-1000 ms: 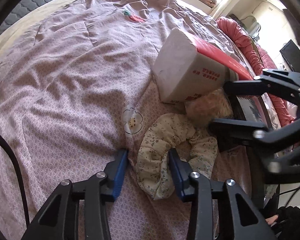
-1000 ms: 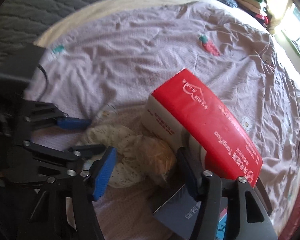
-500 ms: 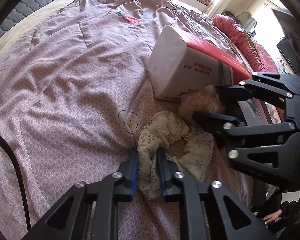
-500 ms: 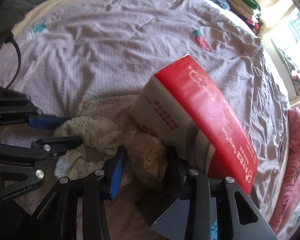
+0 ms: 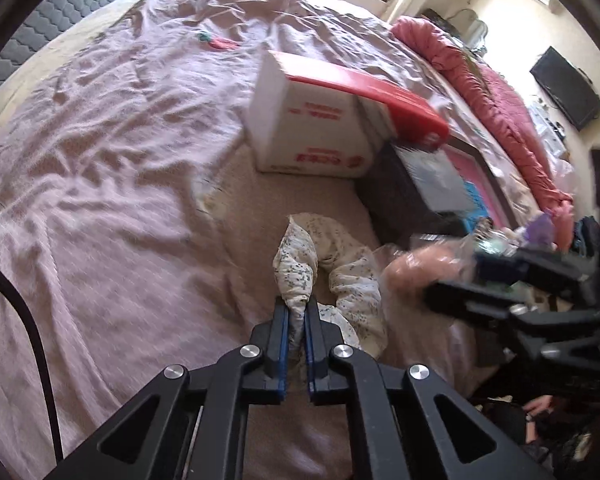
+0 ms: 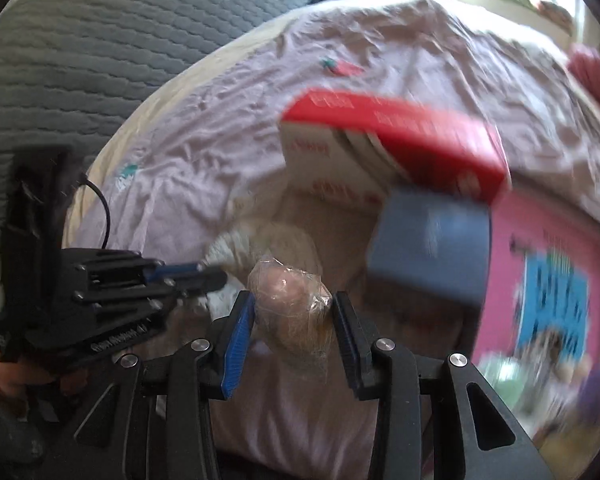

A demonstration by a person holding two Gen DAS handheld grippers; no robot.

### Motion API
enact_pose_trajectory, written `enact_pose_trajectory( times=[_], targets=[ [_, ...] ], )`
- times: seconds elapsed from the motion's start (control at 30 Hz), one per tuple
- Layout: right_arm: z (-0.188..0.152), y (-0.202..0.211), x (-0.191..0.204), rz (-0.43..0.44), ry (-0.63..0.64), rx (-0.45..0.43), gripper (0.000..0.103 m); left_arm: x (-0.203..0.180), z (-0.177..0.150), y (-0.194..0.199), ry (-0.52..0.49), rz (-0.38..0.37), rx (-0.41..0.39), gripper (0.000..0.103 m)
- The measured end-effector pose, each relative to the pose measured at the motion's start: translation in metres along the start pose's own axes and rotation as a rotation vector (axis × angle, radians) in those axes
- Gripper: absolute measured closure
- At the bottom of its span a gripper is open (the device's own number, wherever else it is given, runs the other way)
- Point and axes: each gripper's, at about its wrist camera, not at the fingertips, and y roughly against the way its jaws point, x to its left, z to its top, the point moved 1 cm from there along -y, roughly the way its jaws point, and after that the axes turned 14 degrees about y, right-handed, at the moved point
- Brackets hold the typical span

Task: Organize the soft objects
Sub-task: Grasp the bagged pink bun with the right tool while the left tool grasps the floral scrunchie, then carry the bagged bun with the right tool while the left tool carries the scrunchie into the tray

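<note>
**Both tongs loaded: scrunchie on the left, wrapped plush on the right**

Your left tongs [image 5: 296, 322] are pinched almost flat on one fold of the floral scrunchie [image 5: 332, 268]; only a thin band of gathered cloth separates the blue pads. That edge grip suits it: the fabric is limp and ruffled, so the rest of the ring sags toward 1 o'clock and drapes onto the bedspread [image 5: 112, 184].

Your right tongs [image 6: 294, 320] stand at a middling width, clamped on the wrapped plush [image 6: 290, 304], a rounded tan lump in crinkly clear film. The pads press its two flanks, which seems sensible, since slick film over soft filling could squirm out of a shallower bite. In the left view it sits at 3 o'clock from the scrunchie, just beside it.

The bedspread is mauve, quilted and heavily creased. At 12 o'clock from the scrunchie a stiff white carton [image 5: 312, 136] with a red lid lies tilted against a dark box [image 5: 412, 188]; both are hard-edged, unlike your two soft pieces. Blur in the right view hides finer detail.
</note>
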Motion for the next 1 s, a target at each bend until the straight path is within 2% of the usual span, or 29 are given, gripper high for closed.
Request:
enact_pose_trajectory(
  times=[0.23, 0.67, 0.73, 0.9, 1.0],
  targets=[
    [-0.037, 0.008, -0.012, -0.009, -0.102, -0.016, 0.061, -0.015, -0.013, 0.002, 0.006, -0.025, 0.025, 0.097],
    [-0.04, 0.0, -0.02, -0.031, -0.114, -0.019, 0.061, -0.028, -0.006, -0.034, -0.015, 0.076, 0.078, 0.089],
    [-0.039, -0.003, -0.022, -0.029, -0.125, -0.015, 0.06, -0.026, -0.004, -0.038, -0.01, 0.067, 0.083, 0.089],
    [-0.038, -0.006, -0.023, -0.027, -0.122, -0.029, 0.061, -0.023, -0.005, -0.04, 0.012, 0.032, 0.089, 0.097],
    [-0.038, -0.001, -0.021, -0.018, -0.116, -0.055, 0.062, -0.026, -0.007, -0.027, -0.006, 0.032, 0.052, 0.098]
  ],
)
